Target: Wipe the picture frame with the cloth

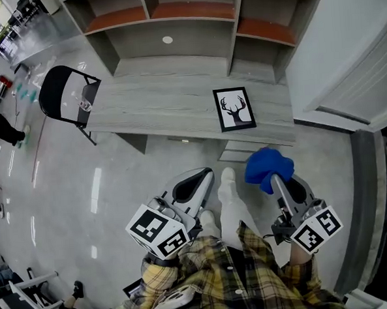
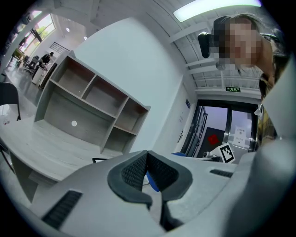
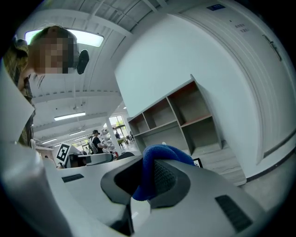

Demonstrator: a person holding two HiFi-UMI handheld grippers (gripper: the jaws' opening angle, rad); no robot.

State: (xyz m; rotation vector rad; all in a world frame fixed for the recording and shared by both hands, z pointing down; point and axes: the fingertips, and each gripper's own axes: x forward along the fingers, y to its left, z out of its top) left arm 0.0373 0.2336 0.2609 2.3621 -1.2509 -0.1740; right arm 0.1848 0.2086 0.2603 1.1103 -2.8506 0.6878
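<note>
The picture frame (image 1: 234, 108) lies flat on the bench (image 1: 145, 104), toward its right end and near the front edge, showing a black antler print. The blue cloth (image 1: 267, 165) is bunched in the pinch of the right gripper (image 1: 274, 177), held off the bench just short of that front edge. The left gripper (image 1: 203, 176) hangs alongside, its jaws pressed together on nothing. A black chair (image 1: 62, 93) stands at the bench's left end.

Open-plan office – desk (image 1: 158, 104), shelf hutch (image 1: 233, 34), chair (image 1: 60, 93), glossy floor (image 1: 71, 190).
</note>
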